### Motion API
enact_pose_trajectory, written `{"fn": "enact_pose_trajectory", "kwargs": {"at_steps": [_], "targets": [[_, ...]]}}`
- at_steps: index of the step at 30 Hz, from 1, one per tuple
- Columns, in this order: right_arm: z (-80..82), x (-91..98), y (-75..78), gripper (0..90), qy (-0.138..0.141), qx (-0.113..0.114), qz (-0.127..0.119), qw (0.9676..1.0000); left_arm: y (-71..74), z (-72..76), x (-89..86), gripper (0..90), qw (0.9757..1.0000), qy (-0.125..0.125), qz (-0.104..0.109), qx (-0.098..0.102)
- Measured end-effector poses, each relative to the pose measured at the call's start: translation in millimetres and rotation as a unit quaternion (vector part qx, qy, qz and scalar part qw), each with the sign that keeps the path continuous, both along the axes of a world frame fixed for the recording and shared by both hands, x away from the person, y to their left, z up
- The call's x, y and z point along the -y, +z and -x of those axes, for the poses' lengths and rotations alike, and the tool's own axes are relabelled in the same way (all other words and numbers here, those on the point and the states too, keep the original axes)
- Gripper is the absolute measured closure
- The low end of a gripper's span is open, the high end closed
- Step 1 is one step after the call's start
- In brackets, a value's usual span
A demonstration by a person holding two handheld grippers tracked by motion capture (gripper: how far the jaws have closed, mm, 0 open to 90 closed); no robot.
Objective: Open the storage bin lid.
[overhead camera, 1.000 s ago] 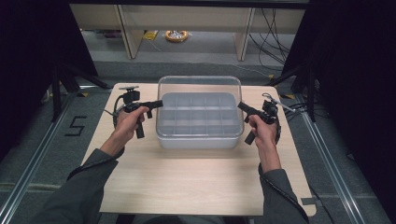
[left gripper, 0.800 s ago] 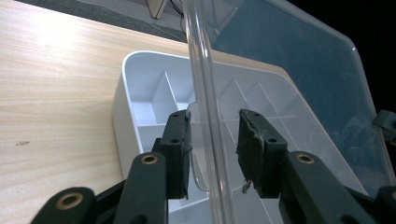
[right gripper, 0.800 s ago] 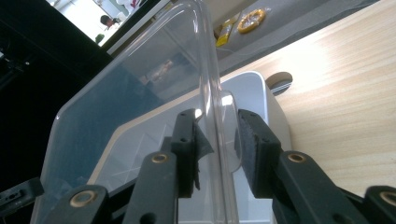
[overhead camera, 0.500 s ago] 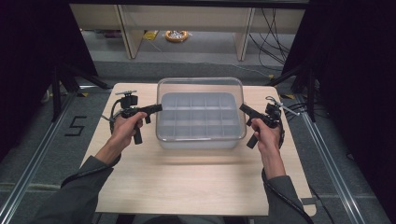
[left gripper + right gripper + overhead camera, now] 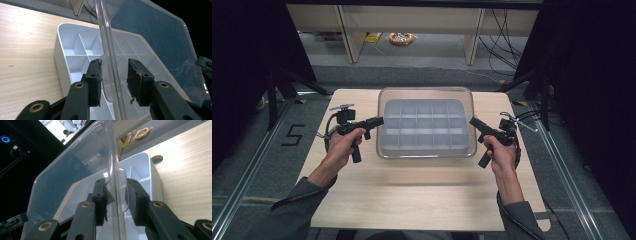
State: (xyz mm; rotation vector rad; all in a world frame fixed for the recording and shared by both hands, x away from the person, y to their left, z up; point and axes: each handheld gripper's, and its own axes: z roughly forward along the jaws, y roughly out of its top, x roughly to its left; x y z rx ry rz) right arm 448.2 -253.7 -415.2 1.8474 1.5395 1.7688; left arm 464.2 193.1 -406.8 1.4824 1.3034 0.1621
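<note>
Clear lid held over the compartment tray

The lid (image 5: 426, 95) is gripped by its side tabs, left gripper (image 5: 377, 120) and right gripper (image 5: 473, 122) clamped shut, so it stays level above the tray (image 5: 424, 131) mid-tabletop.

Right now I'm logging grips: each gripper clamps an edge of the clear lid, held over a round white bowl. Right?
Not a bowl. The high view shows a rectangular white tray with compartments under the lid. The left gripper and right gripper do each clamp a lid edge.
</note>
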Motion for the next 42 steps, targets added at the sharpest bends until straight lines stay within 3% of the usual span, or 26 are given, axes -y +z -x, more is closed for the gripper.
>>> {"fn": "enact_pose_trajectory", "kwargs": {"at_steps": [2, 3, 4, 9, 11, 12, 13, 16, 17, 19, 20, 22, 23, 27, 42], "targets": [[2.9, 0.0, -2.1, 70.8, 0.006, 0.005, -0.001, 1.0000, -2.0, 3.0, -1.0, 63.2, 1.0000, -0.004, 0.001, 0.000], [5.9, -1.2, -1.1, 70.8, 0.005, -0.003, -0.003, 1.0000, -3.1, 4.5, -0.5, 63.1, 1.0000, 0.000, 0.003, 0.002], [6.3, -0.3, -2.5, 70.8, 0.006, 0.009, 0.014, 0.9998, -3.9, 5.7, -1.2, 63.0, 1.0000, -0.004, 0.002, 0.001], [15.8, -2.2, -0.5, 70.9, 0.009, 0.012, 0.015, 0.9998, -7.6, 11.8, -1.9, 62.9, 1.0000, -0.004, -0.002, 0.001], [19.4, -0.9, -0.7, 70.9, 0.012, 0.022, 0.029, 0.9993, -8.6, 15.0, -2.7, 63.3, 1.0000, -0.006, 0.001, 0.003], [23.0, -2.9, 0.9, 70.9, 0.008, 0.008, 0.014, 0.9998, -9.6, 17.0, -2.8, 63.3, 1.0000, -0.004, -0.001, 0.006], [24.6, -2.1, 0.2, 70.9, 0.012, 0.018, 0.027, 0.9994, -10.0, 19.3, -3.0, 63.1, 1.0000, -0.004, -0.006, 0.004], [31.2, -3.2, -1.7, 71.0, 0.018, 0.027, 0.027, 0.9991, -12.8, 25.1, -5.3, 63.1, 0.9999, -0.007, -0.004, 0.006], [34.8, -4.7, -1.4, 71.1, 0.019, 0.015, 0.013, 0.9996, -13.1, 27.5, -6.4, 63.1, 0.9999, -0.008, -0.011, 0.002], [37.9, -4.2, -5.8, 71.1, 0.025, 0.026, 0.021, 0.9991, -15.6, 31.4, -7.2, 63.1, 0.9999, -0.008, -0.007, 0.006], [40.9, -5.8, -6.6, 71.2, 0.024, 0.016, 0.011, 0.9995, -16.1, 33.5, -8.2, 63.1, 0.9998, -0.012, -0.012, 0.004], [44.3, -4.6, -10.2, 71.2, 0.028, 0.023, 0.018, 0.9992, -17.9, 38.2, -9.2, 63.2, 0.9999, -0.012, -0.010, 0.003], [47.5, -6.1, -10.7, 71.2, 0.027, 0.016, 0.007, 0.9995, -19.1, 40.3, -9.7, 63.2, 0.9998, -0.016, -0.009, 0.004], [55.4, -4.6, -17.1, 71.1, 0.029, 0.027, 0.017, 0.9991, -24.1, 49.9, -10.6, 63.0, 0.9996, -0.025, -0.015, 0.002], [82.6, -2.1, -31.8, 70.7, 0.031, 0.015, 0.025, 0.9991, -43.0, 70.4, -9.6, 63.1, 0.9985, -0.047, -0.026, -0.005]]}}
